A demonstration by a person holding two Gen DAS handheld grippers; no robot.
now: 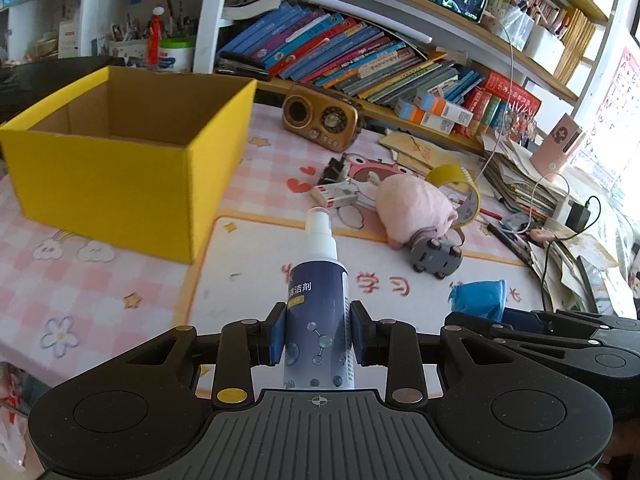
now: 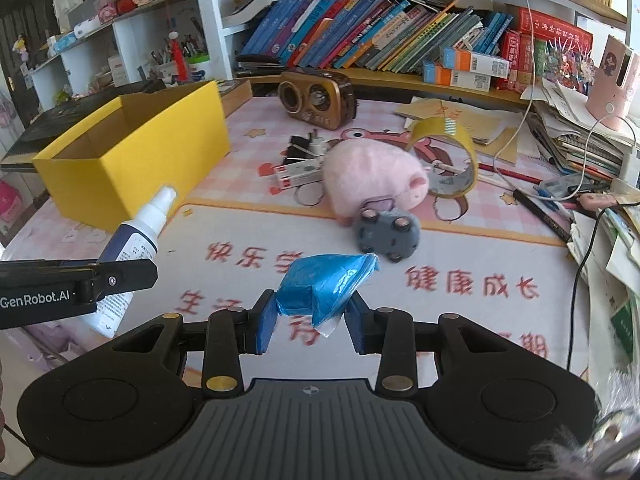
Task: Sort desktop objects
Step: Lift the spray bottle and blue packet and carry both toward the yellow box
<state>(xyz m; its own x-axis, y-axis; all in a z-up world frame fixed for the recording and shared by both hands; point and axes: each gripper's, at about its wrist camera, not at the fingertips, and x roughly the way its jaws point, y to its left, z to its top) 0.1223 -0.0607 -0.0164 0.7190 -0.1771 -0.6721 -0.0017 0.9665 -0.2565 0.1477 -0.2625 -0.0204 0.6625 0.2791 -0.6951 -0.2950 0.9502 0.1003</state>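
Note:
My left gripper (image 1: 318, 334) is shut on a dark blue spray bottle (image 1: 318, 304) with a white nozzle, held above the desk mat. The same bottle (image 2: 134, 240) shows at the left of the right wrist view. My right gripper (image 2: 310, 320) is shut on a roll of blue plastic bags (image 2: 320, 286), which also appears as a blue bundle (image 1: 478, 298) at the right of the left wrist view. An open yellow cardboard box (image 1: 120, 160) stands at the left of the desk and looks empty as far as I can see; it also shows as the yellow box (image 2: 132, 160).
On the pink mat lie a pink plush pig (image 2: 374, 178), a grey toy car (image 2: 388, 236), a tape roll (image 2: 452, 156), binder clips (image 2: 302, 148) and a small white box (image 2: 298, 174). A brown retro radio (image 2: 316, 98) stands by the bookshelf. Papers and cables crowd the right edge.

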